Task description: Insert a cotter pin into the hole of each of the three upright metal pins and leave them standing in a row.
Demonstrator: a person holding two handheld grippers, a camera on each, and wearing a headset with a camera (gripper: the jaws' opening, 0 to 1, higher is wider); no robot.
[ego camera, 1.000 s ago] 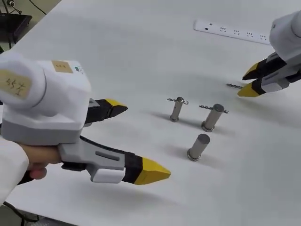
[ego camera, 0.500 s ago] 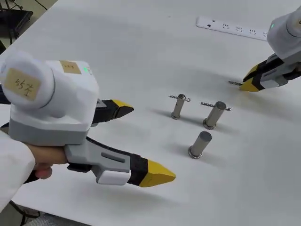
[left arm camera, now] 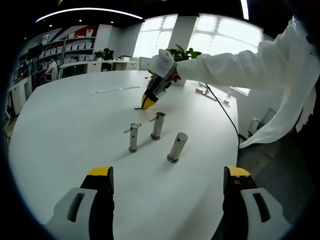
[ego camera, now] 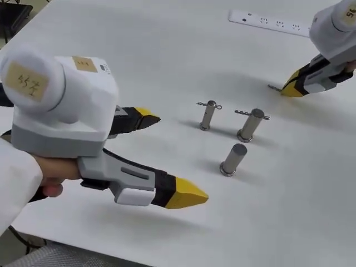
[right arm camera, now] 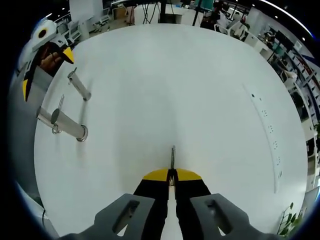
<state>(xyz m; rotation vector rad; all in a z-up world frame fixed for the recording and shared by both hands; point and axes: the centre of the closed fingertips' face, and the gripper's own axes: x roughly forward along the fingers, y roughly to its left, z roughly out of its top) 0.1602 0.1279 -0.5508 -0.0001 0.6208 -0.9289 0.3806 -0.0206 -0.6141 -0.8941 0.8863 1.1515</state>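
Observation:
Three upright metal pins stand on the white table. The far left pin (ego camera: 207,115) and the far right pin (ego camera: 248,125) each carry a cotter pin through the top. The near pin (ego camera: 233,159) has a bare top. My right gripper (ego camera: 288,89) is beyond them at the right, shut on a loose cotter pin (ego camera: 272,87) that sticks out past its tips (right arm camera: 173,156). Left of the pins, my left gripper (ego camera: 172,157) is held wide open and holds nothing. In the left gripper view the near pin (left arm camera: 177,147) stands ahead between the jaws.
A white power strip (ego camera: 267,23) lies at the far side of the table. The table's near edge runs just below the left gripper. A person's white sleeve (left arm camera: 240,60) reaches in from the right behind the pins.
The head camera has shifted slightly. The right gripper stays shut on the cotter pin at about the same spot beyond the pins. The left gripper stays open.

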